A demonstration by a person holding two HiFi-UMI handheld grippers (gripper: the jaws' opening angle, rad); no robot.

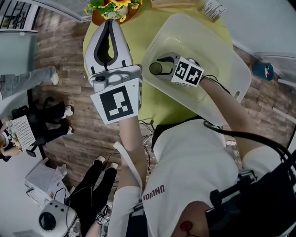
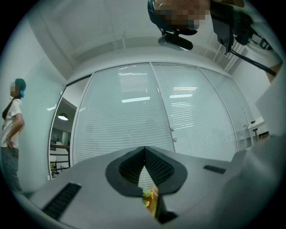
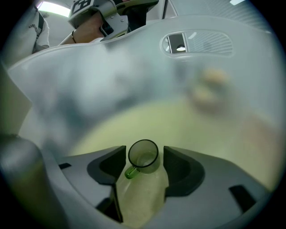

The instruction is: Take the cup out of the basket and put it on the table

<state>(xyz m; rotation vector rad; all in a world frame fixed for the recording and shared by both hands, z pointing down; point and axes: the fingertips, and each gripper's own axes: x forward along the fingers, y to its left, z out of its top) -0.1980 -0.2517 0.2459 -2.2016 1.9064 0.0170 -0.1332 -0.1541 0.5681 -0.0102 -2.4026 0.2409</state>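
The right gripper (image 3: 144, 151) is holding its jaws wide apart. A small green-tinted cup (image 3: 144, 157) is standing upright between them at the lower middle of the right gripper view, and neither pad is visibly pressing on it. The cup is sitting on the floor of the translucent basket (image 1: 199, 28), which is resting on the yellow-green table (image 1: 138, 44) at the upper middle of the head view. The left gripper (image 2: 144, 150) is keeping its jaws together, tip against tip, gripping nothing, and is hanging at the upper left of the head view, below the flowers (image 1: 113, 7).

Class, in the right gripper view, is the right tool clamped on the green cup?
No: the green cup stands between the right tool's jaws, which are apart, not pressing it.
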